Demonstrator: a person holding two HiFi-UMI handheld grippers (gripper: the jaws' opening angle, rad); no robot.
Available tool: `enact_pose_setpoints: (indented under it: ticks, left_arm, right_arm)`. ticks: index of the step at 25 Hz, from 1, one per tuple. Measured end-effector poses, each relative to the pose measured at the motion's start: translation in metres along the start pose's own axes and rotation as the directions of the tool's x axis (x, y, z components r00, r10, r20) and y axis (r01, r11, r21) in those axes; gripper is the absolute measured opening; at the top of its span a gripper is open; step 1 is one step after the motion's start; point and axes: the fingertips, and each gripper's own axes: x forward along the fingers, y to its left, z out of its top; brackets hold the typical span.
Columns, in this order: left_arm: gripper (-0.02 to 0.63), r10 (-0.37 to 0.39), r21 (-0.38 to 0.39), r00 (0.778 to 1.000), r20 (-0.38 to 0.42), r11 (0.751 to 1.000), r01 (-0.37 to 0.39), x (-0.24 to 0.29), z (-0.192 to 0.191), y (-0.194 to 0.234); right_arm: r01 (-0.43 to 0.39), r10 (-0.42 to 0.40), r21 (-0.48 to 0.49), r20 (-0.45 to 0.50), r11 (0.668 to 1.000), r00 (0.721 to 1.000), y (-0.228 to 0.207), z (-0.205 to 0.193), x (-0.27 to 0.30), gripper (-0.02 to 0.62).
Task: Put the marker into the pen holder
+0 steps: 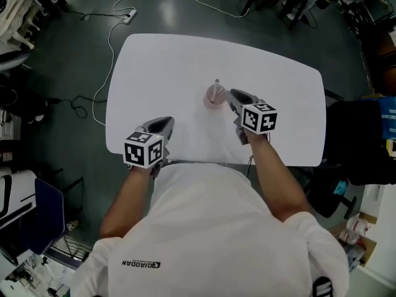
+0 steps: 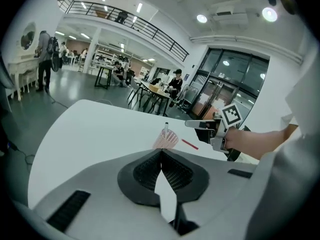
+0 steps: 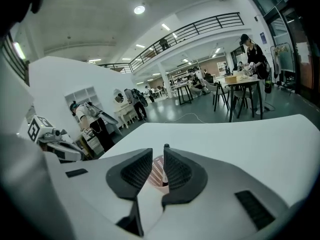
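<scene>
Standing upright in the holder [image 1: 215, 96] near the table's [image 1: 161, 67] middle, the marker [image 1: 216, 83] is just beside the right gripper [image 1: 233, 95], whose jaws gape, gripping nothing. The left gripper [image 1: 164, 123] hovers clenched, empty, over the near edge.

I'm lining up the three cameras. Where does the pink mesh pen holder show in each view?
Head view: pen holder above picture centre, near the middle of the white table.
Left gripper view: pen holder just above the shut left gripper.
Right gripper view: pen holder low centre, through the gap of the open right gripper.
Shared landmark: the white table.
</scene>
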Motion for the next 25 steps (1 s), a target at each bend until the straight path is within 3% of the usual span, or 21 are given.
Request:
enact_pose_setpoints:
  ticks: [10,18,25]
  left_arm:
    - [0.028,-0.059,0.123,0.998,0.002,0.991,0.058,0.007,0.018,-0.018]
    - [0.028,-0.117,0.216,0.991,-0.062,0.968,0.128,0.011,0.014,-0.032]
    - [0.028,-0.141,0.284,0.984,-0.110,0.944,0.167,0.015,0.007,-0.036]
  right_arm:
    - [-0.023,0.019,0.048,0.077,0.999,0.997,0.033,-0.014,-0.058,0.025]
    - [0.048,-0.047,-0.033,0.023,0.998,0.999,0.049,-0.052,-0.075,0.020]
    - [0.094,-0.093,-0.012,0.007,0.996,0.996,0.052,-0.071,-0.083,0.020]
